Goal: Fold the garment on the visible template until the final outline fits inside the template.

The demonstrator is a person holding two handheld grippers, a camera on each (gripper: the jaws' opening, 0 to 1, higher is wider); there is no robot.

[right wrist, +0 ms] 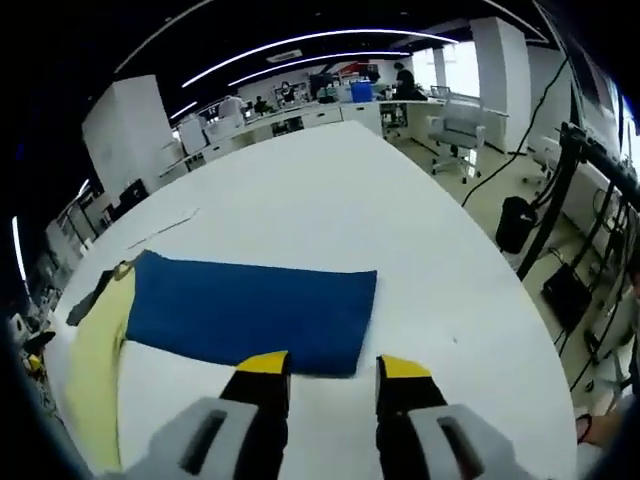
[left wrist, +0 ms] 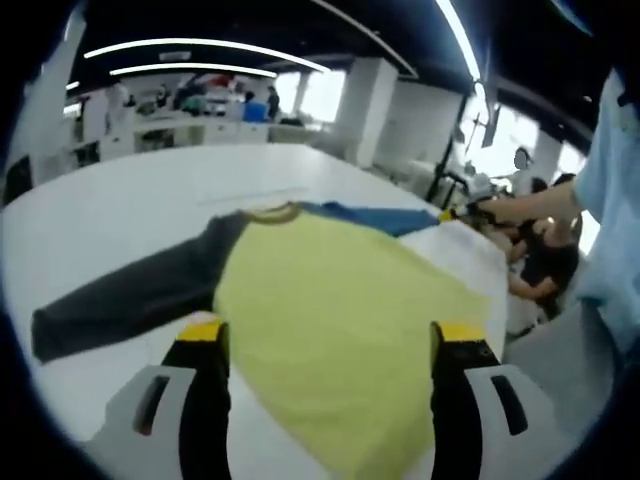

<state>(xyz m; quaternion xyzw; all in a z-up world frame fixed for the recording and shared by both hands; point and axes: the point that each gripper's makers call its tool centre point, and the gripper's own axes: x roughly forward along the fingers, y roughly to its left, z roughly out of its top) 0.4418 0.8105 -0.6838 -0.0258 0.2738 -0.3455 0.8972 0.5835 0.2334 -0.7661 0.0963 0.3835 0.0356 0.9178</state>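
Clearly, a shirt is spread flat on the white table in the left gripper view, its yellow body at centre, a dark sleeve stretched toward 9 o'clock and a blue sleeve toward 1 o'clock. The left tool is held open above the yellow hem, nothing gripped. In the right gripper view, the right tool is seen open, its tips at the near edge of the blue sleeve, gripping nothing.
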